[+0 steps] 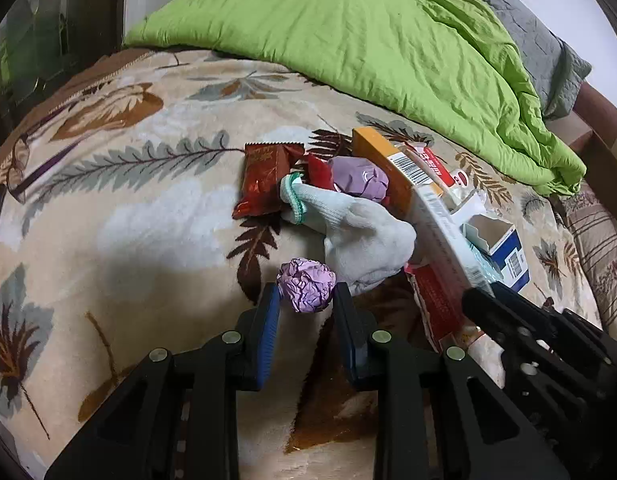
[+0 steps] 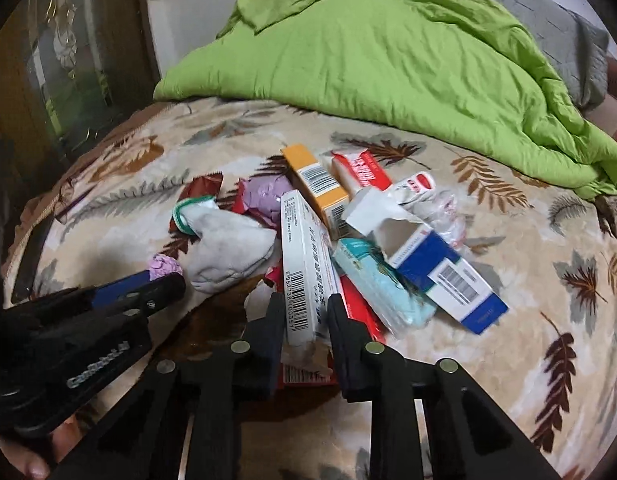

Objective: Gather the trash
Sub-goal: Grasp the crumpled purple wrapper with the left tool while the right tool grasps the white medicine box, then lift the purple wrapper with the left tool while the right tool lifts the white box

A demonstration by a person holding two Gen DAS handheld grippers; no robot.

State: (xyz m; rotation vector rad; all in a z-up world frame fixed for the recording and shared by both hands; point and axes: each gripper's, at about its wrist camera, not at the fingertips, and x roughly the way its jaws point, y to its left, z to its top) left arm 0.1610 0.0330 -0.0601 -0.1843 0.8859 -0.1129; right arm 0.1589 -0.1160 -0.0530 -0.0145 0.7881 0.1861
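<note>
A pile of trash lies on a leaf-patterned blanket (image 1: 128, 220). My left gripper (image 1: 307, 296) is shut on a crumpled purple paper ball (image 1: 306, 286), just in front of a white sock (image 1: 360, 240); the ball also shows in the right wrist view (image 2: 163, 267). My right gripper (image 2: 306, 312) is shut on the near end of a long white box (image 2: 304, 260) with a barcode. Around it lie a red wrapper (image 1: 262, 178), a purple wad (image 1: 358, 178), an orange box (image 2: 314, 184), a blue-and-white torn box (image 2: 440, 268) and a light blue packet (image 2: 384, 284).
A green quilt (image 1: 368, 40) is heaped at the back of the bed, a grey pillow (image 1: 548, 48) behind it. A dark wooden cabinet (image 2: 48, 60) stands at the left. A red carton (image 2: 362, 174) lies at the pile's far side.
</note>
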